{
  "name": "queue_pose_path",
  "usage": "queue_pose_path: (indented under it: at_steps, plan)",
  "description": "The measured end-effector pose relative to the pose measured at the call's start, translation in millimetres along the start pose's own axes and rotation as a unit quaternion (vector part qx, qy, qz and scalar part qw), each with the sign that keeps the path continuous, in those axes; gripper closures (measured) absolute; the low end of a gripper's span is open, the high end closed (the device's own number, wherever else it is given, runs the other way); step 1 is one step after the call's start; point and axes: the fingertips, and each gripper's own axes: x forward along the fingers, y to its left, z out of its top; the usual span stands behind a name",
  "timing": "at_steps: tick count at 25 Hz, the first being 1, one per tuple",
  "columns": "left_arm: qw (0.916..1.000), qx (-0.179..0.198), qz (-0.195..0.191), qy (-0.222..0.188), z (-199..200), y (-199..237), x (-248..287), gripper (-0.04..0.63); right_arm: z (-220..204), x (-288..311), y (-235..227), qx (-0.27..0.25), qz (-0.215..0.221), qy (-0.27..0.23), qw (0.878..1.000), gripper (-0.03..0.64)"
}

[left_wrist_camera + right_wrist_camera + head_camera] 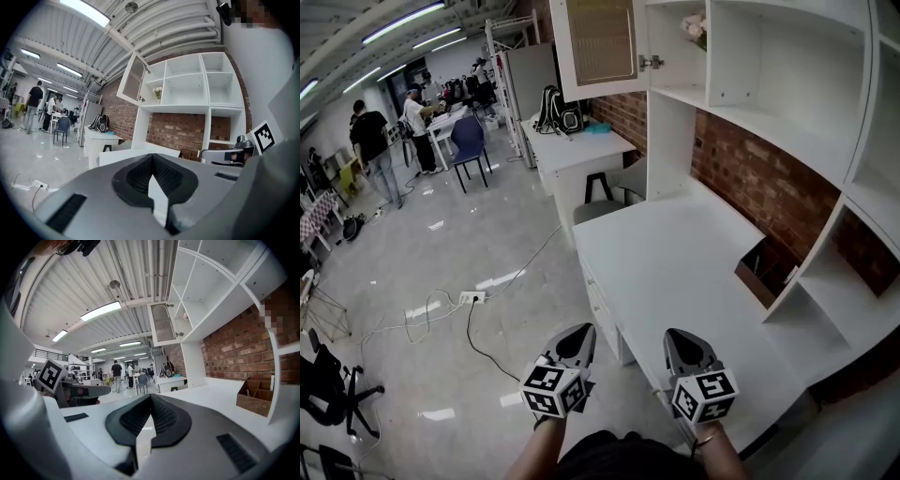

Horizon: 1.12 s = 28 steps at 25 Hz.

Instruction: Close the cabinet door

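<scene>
Head view: cropped by the top edge, the white-framed cabinet door with a pale mesh panel (600, 42), only its lower part in sight. Small and distorted in the left gripper view (132, 78) and the right gripper view (164, 323), hinges and handle too small to make out. Swung open, angled out leftward from the white open shelving unit (787, 84) above the white desk (675, 253). High up and far ahead, well apart from both tools, nearer the left one's line. Clenched tight, the left gripper (579, 330), jaws pressed together on nothing, in the air over the floor beside the desk's near corner. Likewise closed and empty, the right gripper (680, 335), over the desk's front edge. Forearms cut off at the bottom.
</scene>
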Motion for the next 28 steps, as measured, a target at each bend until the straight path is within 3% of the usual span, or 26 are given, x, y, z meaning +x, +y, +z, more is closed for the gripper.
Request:
queue_pose_path:
  at_steps: [12, 22, 28]
  plan:
    - [0.9998, 0.010, 0.019, -0.002, 12.1, 23.8, 7.6, 0.586, 6.4, 35.6, -0.1, 0.011, 0.008, 0.007, 1.000, 0.617]
    - [0.9997, -0.004, 0.023, -0.002, 19.8, 97.0, 61.4, 0.586, 9.3, 122.4, -4.8, 0.016, 0.010, 0.022, 1.000, 0.617]
    - [0.9999, -0.001, 0.011, -0.009, 44.8, 155.5, 110.6, 0.586, 29.8, 198.3, -10.9, 0.010, 0.002, 0.021, 1.000, 0.617]
